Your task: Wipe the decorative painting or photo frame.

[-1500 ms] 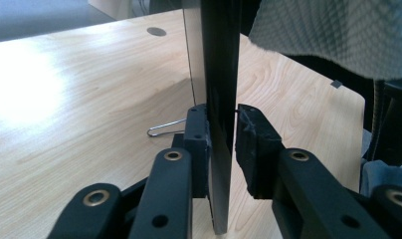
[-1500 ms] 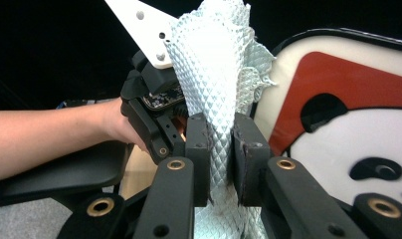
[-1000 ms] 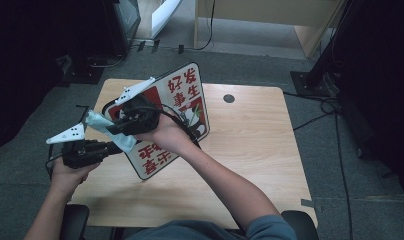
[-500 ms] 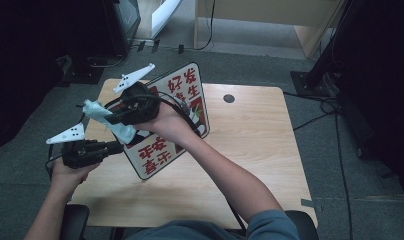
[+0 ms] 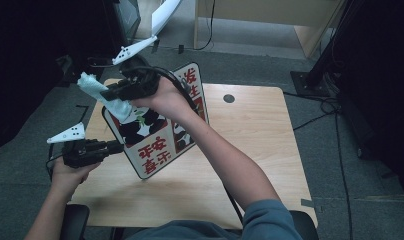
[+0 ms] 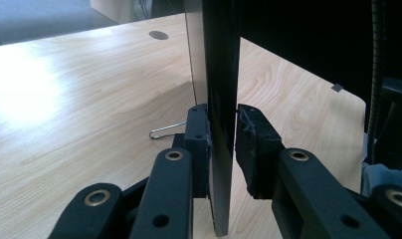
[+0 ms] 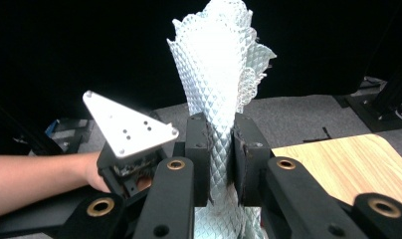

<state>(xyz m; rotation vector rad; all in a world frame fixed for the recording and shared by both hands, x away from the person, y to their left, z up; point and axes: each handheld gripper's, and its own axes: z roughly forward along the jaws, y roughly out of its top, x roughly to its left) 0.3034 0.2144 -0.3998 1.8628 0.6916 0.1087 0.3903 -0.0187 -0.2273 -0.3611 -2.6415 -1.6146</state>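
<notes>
**High view.** Item: sign board (image 5: 157, 150), printed with red characters and a panda picture. It was held tilted above the table (image 5: 250, 140), its long axis running from its near lower corner up towards its far top edge.
- The left gripper (image 5: 117, 146) was at the board's left edge, near the low end. Its jaws were closed on that edge.
- The right gripper (image 5: 107, 95) was up by the board's far left corner, clamping a white cloth (image 5: 90, 82).
- The cloth's lower end hung in front of the board's upper left face. Whether it touched could not be told.

**Left gripper view.** The sign board (image 6: 219, 74) was seen edge-on, standing upright between the jaws of the left gripper (image 6: 221, 134).
- The jaws had just eased open a shade, yet both pads lay against the board's faces.
- A wire loop (image 6: 164, 132) lay on the table (image 6: 89, 99) just left of the board.

**Right gripper view.** The right gripper (image 7: 221, 154) was pinched tight on the quilted cloth (image 7: 214, 74), which stood up beyond the pads.

**Judgement.** The right hand was the nearer to the printed face. The coming move likely turned on bringing the cloth down along the board's long axis while the left gripper steadied the edge.
</notes>
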